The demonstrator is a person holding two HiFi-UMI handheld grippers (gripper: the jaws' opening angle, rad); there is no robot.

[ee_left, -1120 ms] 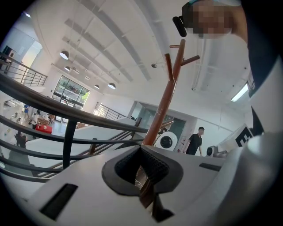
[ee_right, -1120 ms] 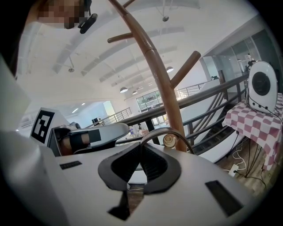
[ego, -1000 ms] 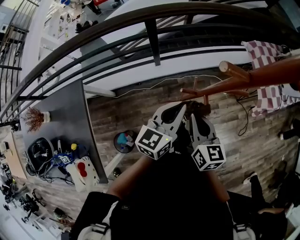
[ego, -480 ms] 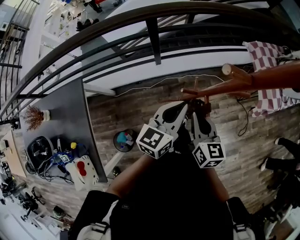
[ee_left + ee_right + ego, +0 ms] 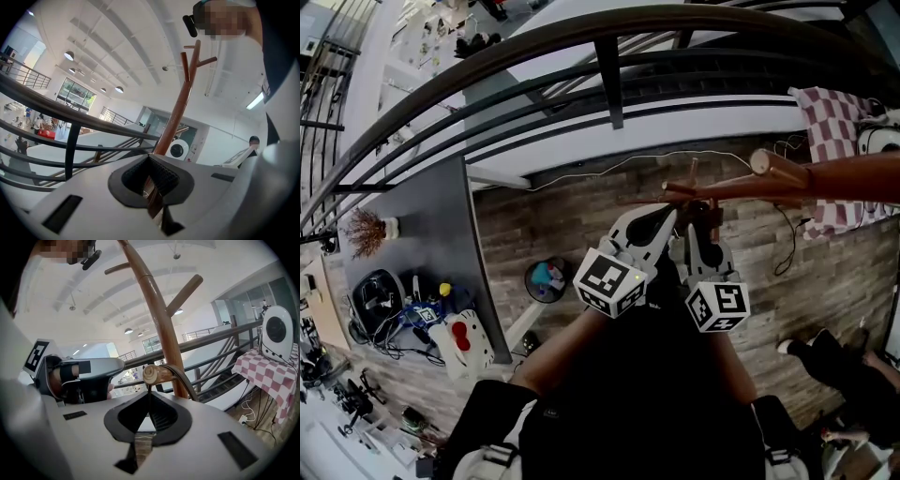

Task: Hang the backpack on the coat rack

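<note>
A black backpack (image 5: 647, 375) hangs below my two grippers, which stand side by side. The left gripper (image 5: 661, 223) and right gripper (image 5: 698, 234) both point at the wooden coat rack (image 5: 834, 176), close to its lower pegs (image 5: 684, 190). In the right gripper view a dark strap (image 5: 185, 383) loops over a peg (image 5: 157, 373) just beyond the right gripper (image 5: 149, 399), whose jaws are pressed together. The left gripper (image 5: 151, 161) is also closed, with the rack's pole (image 5: 180, 108) rising straight ahead. What the pads pinch is mostly hidden; it looks like the strap.
A dark metal railing (image 5: 609, 75) curves across behind the rack. A grey table (image 5: 441, 244) with clutter stands at the left, a round bin (image 5: 548, 281) beside it. A checked cloth (image 5: 834, 122) and a person's legs (image 5: 844, 375) are at the right.
Both grippers have hardly moved and stay closed. The rack's peg has shifted slightly in view, and the person at the right has walked lower across the floor.
</note>
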